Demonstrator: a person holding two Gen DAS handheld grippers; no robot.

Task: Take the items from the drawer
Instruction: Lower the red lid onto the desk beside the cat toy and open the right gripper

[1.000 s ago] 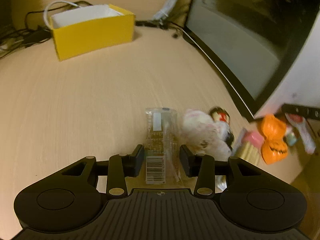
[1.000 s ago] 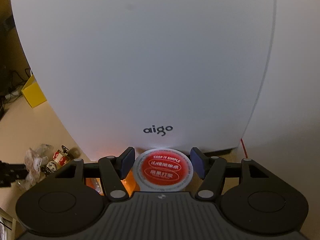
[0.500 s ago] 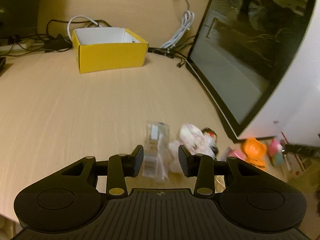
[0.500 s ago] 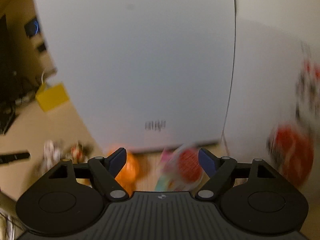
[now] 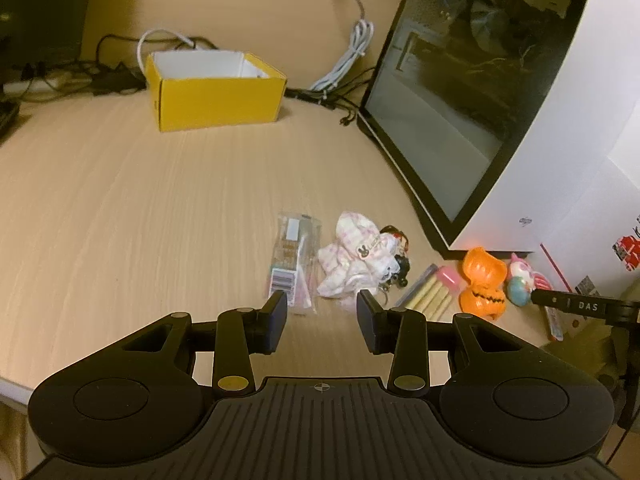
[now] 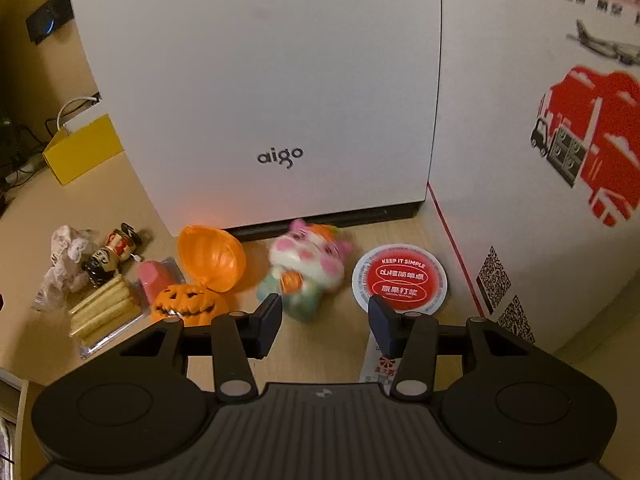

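Observation:
Small items lie in a row on the wooden desk (image 5: 120, 208). In the left wrist view my left gripper (image 5: 322, 326) hangs open above the desk's front edge, just short of a clear snack packet (image 5: 294, 260) and a crumpled pink-white cloth (image 5: 352, 258). In the right wrist view my right gripper (image 6: 324, 322) is open and empty, held back from a round red-lidded cup (image 6: 400, 278) and a pastel cat toy (image 6: 306, 268). An orange pumpkin case (image 6: 200, 280) and a pack of yellow sticks (image 6: 104, 312) lie to their left. No drawer is in view.
A white computer case (image 6: 260, 80) with a dark glass side (image 5: 460, 92) stands right behind the items. A printed cardboard box (image 6: 540, 160) closes the right side. A yellow open box (image 5: 216, 88) and cables (image 5: 348, 64) sit at the back of the desk.
My right gripper has let go of the red-lidded cup and pulled back; the cup now lies on the desk. My left gripper has drawn back and up from the snack packet.

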